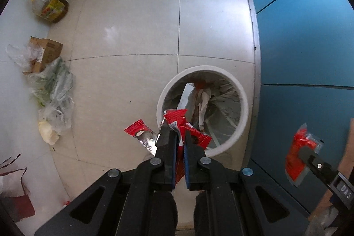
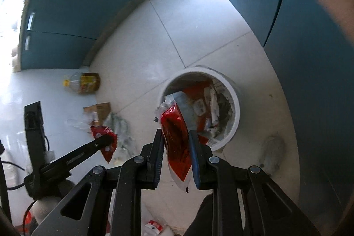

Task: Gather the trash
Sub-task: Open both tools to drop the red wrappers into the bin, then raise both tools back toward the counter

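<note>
At lower centre of the left wrist view, the left gripper clamps a red wrapper before the white bin. In the right wrist view, bottom centre, the right gripper pinches a red sachet beside that bin.

The floor is laid with large pale tiles with thin dark grout lines, bordered by blue cabinet fronts. A round white trash bin stands on it close to the cabinets, already holding red and white wrappers. Well apart from the bin, along the far side, stands a cooking oil bottle with a yellow cap. Near it lies a torn cardboard box, touching a heap of crumpled clear plastic bags. One red-and-silver wrapper shows just beside the bin.
</note>
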Tool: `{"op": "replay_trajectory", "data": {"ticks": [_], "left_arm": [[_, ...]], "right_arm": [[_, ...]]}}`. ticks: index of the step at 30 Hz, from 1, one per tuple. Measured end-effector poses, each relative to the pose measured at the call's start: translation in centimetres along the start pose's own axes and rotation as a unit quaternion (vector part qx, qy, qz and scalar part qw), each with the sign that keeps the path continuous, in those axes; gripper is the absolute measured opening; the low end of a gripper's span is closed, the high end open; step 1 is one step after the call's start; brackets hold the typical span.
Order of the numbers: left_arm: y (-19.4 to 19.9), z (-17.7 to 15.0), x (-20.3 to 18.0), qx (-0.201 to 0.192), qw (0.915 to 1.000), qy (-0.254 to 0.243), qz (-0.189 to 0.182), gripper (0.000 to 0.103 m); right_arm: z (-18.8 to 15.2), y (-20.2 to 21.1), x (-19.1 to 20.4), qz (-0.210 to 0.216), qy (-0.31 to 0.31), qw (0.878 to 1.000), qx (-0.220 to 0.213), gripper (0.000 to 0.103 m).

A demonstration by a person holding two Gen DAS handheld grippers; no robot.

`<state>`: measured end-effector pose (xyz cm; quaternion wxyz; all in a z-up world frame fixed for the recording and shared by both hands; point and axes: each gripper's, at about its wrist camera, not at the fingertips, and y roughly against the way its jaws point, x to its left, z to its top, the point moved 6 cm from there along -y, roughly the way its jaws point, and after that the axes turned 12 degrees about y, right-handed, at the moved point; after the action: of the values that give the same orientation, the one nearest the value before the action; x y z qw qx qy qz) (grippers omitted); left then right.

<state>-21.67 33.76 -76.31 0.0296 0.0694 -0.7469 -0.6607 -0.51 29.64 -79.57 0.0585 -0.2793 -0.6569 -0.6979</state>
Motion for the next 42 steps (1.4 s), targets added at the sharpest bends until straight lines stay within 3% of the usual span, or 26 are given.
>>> {"op": "replay_trajectory", "data": {"ticks": [6,10,11,12,13,14,21,27,42], "left_arm": [[-3.8,0.3,0.1,0.011,0.9999,-0.002,0.002,0.004],[-4.6,0.4,0.0,0.016,0.9998,0.003,0.007,0.008],[-4.7,0.4,0.1,0.016,0.9998,0.007,0.010,0.017],[-4.7,0.5,0.1,0.014,0.9998,0.008,0.014,0.032],[-4.6,0.5,0.2,0.011,0.9997,0.007,0.018,0.080],[-4.5,0.6,0.3,0.007,0.9998,0.007,0.016,0.103],[-1.8,0.5,0.8,-0.021,0.9992,0.010,0.031,0.103],[3.4,-0.5,2.0,-0.039,0.9984,0.020,0.036,0.103],[26.0,-9.4,2.5,-0.111,0.9927,-0.024,0.040,0.103]], "right_arm": [[0.4,-6.5,-3.7,0.001,-0.016,1.000,0.018,0.023],[0.3,-9.2,-5.5,0.009,-0.043,0.998,0.046,0.030],[0.2,-9.7,-5.9,0.011,-0.050,0.997,0.054,0.036],[0.1,-9.6,-6.1,0.012,-0.056,0.997,0.056,0.053],[0.0,-9.3,-6.2,0.013,-0.061,0.997,0.056,0.060],[-0.1,-9.1,-6.3,0.010,-0.062,0.997,0.055,0.060],[0.0,-5.4,-5.8,-0.029,-0.044,0.998,0.042,0.060],[-0.1,-0.5,-4.3,-0.049,-0.035,0.998,0.036,0.060],[-4.2,20.4,7.8,-0.053,0.059,0.997,0.008,0.060]]}}
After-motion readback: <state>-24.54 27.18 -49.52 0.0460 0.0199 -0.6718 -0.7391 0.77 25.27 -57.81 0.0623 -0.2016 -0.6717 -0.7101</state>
